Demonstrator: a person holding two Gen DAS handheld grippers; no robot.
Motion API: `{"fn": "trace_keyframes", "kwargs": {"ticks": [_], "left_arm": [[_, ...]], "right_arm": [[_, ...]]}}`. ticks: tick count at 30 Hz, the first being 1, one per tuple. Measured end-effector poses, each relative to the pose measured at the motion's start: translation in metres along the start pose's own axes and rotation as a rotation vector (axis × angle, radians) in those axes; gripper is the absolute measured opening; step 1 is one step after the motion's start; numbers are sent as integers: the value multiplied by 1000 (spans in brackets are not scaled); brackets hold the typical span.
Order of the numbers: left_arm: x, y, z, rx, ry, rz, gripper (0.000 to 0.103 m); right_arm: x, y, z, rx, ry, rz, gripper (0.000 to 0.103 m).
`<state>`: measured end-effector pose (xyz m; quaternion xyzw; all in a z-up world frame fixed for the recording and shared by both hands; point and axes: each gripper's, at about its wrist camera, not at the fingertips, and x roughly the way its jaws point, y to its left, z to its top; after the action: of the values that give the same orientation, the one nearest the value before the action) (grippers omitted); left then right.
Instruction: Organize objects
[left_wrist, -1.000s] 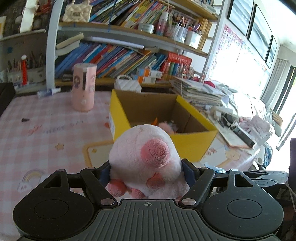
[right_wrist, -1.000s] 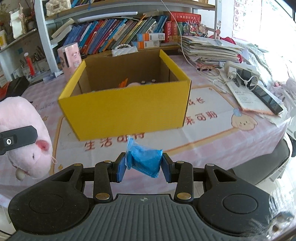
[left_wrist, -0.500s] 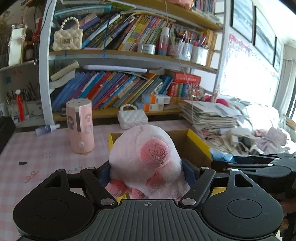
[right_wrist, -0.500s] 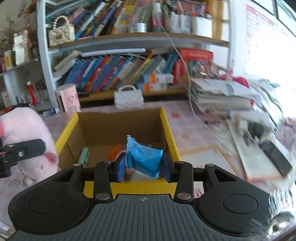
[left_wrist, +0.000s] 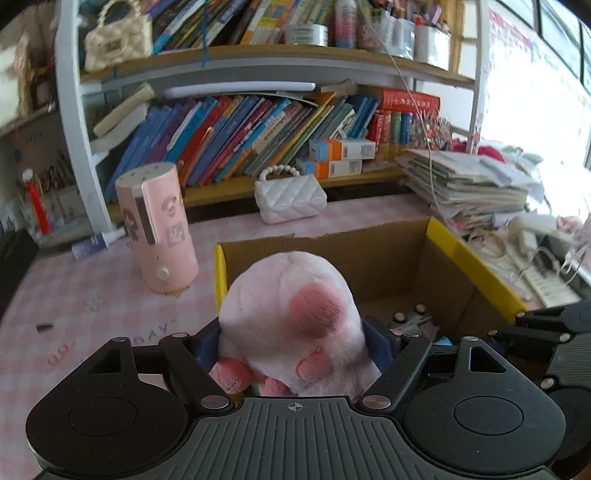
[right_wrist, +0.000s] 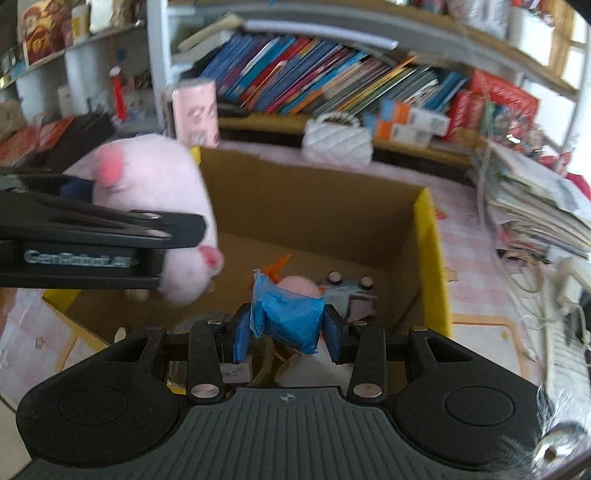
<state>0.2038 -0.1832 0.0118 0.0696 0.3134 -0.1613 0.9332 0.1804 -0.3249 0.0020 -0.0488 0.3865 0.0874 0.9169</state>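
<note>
Pink plush (left_wrist: 291, 325) clamped in left claw (left_wrist: 295, 354), blue packet (right_wrist: 286, 319) in right claw (right_wrist: 286, 334), both over box rim (right_wrist: 428, 236).

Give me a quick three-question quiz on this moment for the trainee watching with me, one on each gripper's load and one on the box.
1. True or false: the left gripper is shut on the pink plush toy.
2. What does the right gripper hold? A) white quilted purse B) crumpled blue packet C) orange carton
3. Fill in: both loads are above the open yellow ____, which already has small items inside.

Key
1. True; the jaws press the toy's sides.
2. B, the crumpled blue packet sits clamped between the blue pads.
3. Box: the yellow cardboard box, with small items on its floor.
</note>
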Motion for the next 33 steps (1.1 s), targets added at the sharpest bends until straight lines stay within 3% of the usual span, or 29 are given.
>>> {"fn": "trace_keyframes", "kwargs": {"ticks": [14,23,25,33], "left_arm": [[17,-16,-6,60,55,0,80],[-7,-15,-3,-2,-44,13,84],[-16,-13,-2,-28,-69,20,84],[-54,0,-5,-117,-146,61,89]], "right_arm": [[30,-14,2,93,128,118,38],[32,-14,1,90,110,117,44],[30,-15,1,101,104,118,50],[6,-11,-1,116,37,112,56]]}}
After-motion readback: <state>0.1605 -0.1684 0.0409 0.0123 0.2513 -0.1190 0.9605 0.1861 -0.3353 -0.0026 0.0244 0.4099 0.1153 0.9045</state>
